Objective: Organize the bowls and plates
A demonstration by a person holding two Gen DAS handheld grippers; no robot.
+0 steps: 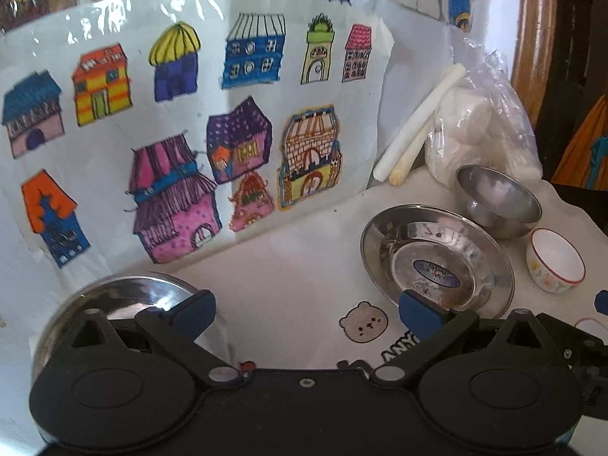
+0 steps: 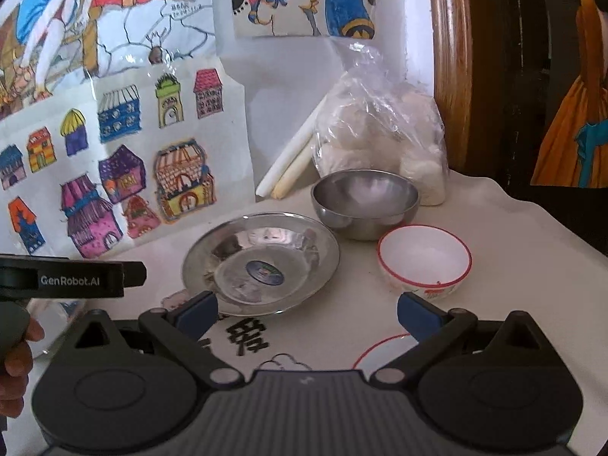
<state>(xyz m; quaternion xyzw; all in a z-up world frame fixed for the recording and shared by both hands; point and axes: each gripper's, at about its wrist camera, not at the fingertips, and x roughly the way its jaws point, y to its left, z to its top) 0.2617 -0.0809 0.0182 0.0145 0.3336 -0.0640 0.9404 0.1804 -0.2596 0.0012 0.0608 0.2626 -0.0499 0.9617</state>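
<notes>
Both tongs gaping, empty: left gripper, right gripper. Plate centre frame; pinch your near rim squarely.

White table — steel plate, steel bowl, ceramic bowl, plastic bag.

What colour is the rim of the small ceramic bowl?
Red, a thin line round the white ceramic bowl; the right wrist view shows it best.

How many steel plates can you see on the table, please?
2: one steel plate in front of the steel bowl, another steel plate at the near left, partly behind the left gripper. Others may be hidden.
</notes>
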